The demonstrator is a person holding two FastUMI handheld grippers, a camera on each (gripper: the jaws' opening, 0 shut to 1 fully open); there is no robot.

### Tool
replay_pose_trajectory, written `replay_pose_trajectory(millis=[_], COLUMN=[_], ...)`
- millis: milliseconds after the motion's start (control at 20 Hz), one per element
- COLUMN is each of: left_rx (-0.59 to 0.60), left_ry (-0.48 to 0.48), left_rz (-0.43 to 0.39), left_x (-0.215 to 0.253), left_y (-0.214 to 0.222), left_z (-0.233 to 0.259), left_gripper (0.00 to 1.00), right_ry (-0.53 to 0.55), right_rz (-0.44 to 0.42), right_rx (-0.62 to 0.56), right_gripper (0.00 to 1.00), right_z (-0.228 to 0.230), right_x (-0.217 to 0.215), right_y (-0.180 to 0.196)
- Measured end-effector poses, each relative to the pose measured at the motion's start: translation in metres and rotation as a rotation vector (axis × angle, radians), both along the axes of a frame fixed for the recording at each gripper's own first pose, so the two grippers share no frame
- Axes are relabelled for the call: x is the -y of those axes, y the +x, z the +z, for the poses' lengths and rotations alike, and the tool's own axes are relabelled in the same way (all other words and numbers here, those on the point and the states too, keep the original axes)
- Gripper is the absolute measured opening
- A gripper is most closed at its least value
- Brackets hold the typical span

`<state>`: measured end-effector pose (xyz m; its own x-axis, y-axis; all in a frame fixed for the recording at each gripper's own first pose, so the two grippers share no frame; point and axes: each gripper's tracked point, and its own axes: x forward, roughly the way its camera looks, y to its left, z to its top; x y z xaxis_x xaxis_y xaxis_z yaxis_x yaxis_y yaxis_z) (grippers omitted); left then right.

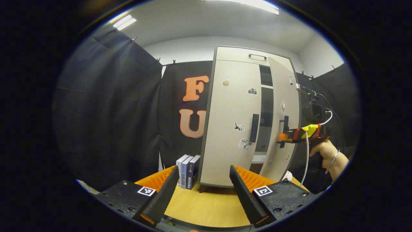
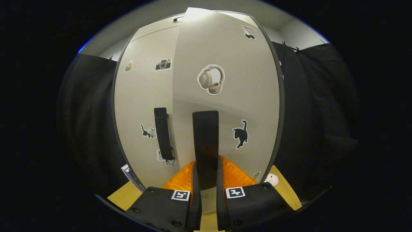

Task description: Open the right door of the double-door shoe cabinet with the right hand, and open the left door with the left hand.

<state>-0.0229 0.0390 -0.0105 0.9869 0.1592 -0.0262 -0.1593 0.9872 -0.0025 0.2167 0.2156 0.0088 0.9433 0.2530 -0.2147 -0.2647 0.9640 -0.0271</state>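
The beige shoe cabinet (image 1: 231, 96) stands on a wooden table (image 1: 206, 206). Its left door (image 1: 230, 109) is closed, with a black vertical handle (image 1: 254, 128). The right door (image 1: 285, 96) is swung partly out, and a dark gap with shelves (image 1: 266, 109) shows between the doors. A hand (image 1: 325, 153) holds my right gripper (image 1: 283, 137) on the right door's handle (image 1: 285, 122). In the right gripper view, my right gripper (image 2: 206, 162) is shut on that black handle (image 2: 205, 138), and the left door's handle (image 2: 162, 133) is beside it. My left gripper (image 1: 204, 170) is open, well short of the cabinet.
Several upright books (image 1: 188, 170) stand on the table against the cabinet's left side. A small white round object (image 1: 287, 175) lies by the cabinet's right foot. Black cloth walls close in the booth on both sides.
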Motion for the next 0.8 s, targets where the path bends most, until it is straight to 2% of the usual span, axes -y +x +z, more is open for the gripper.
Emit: replay_pose_trajectory(millis=[400,450,800], left_rx=[0.001,0.001,-0.01], left_ry=[0.011,0.013,0.025], left_rz=[-0.019,-0.022,-0.031], left_x=[0.016,0.018,0.024], left_y=[0.008,0.008,0.015], left_z=[0.005,0.005,0.003], left_gripper=[0.95,0.92,0.95], right_ry=[0.01,0.01,0.021], right_rz=[0.02,0.018,-0.003], right_rx=[0.015,0.019,0.049], right_gripper=[0.27,0.27,0.26], right_z=[0.002,0.002,0.005], right_x=[0.014,0.016,0.03], right_y=[-0.011,-0.013,-0.019])
